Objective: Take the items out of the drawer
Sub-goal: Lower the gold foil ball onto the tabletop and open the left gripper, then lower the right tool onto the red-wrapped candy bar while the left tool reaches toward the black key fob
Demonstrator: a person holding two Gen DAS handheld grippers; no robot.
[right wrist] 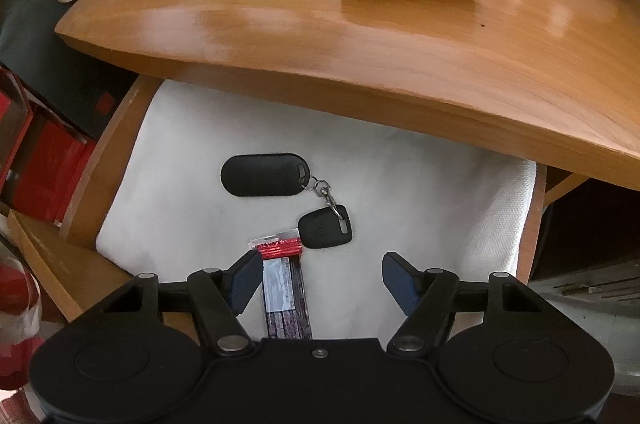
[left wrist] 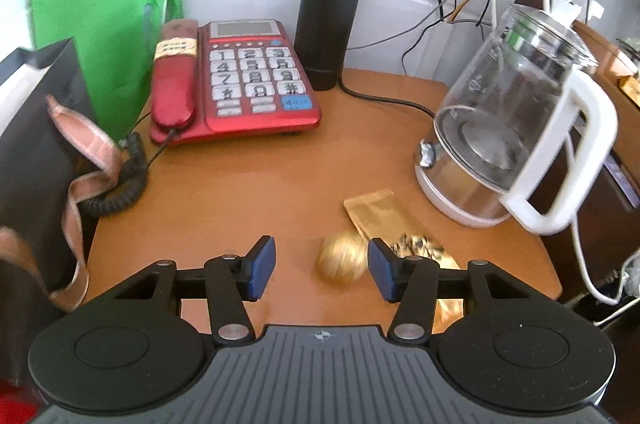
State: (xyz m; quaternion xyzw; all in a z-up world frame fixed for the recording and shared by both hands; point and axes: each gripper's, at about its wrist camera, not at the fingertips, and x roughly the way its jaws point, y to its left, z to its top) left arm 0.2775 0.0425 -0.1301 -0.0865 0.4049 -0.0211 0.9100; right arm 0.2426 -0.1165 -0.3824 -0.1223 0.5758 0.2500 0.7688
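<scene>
Your left gripper hangs over the tabletop with its jaws apart and empty. The gold ball sits on the wood between the pads, nearer the right one, and nothing presses on it. Just beyond lies the gold foil packet, flat beside the glass kettle. Both read as things already out of the drawer, parked near the front edge where a short lift drops them.

Over at the drawer, pulled out under the top, your right gripper points steeply down, jaws spread and gripping nothing. The snack stick, dark wrapper with a red band, lies lengthwise on the white liner close beside the left pad, so you're lined up off-centre for it, I'd say. Just past its far end rests the small key fob, clipped by a ring to the long black fob further in.

Writing: the red telephone at the far left shows big keys, 1 through 9, star, 0, hash. The packet carries dark brush characters, cut off at the picture's edge. The stick's white label is too small to read. The black flask shows no readable mark.
</scene>
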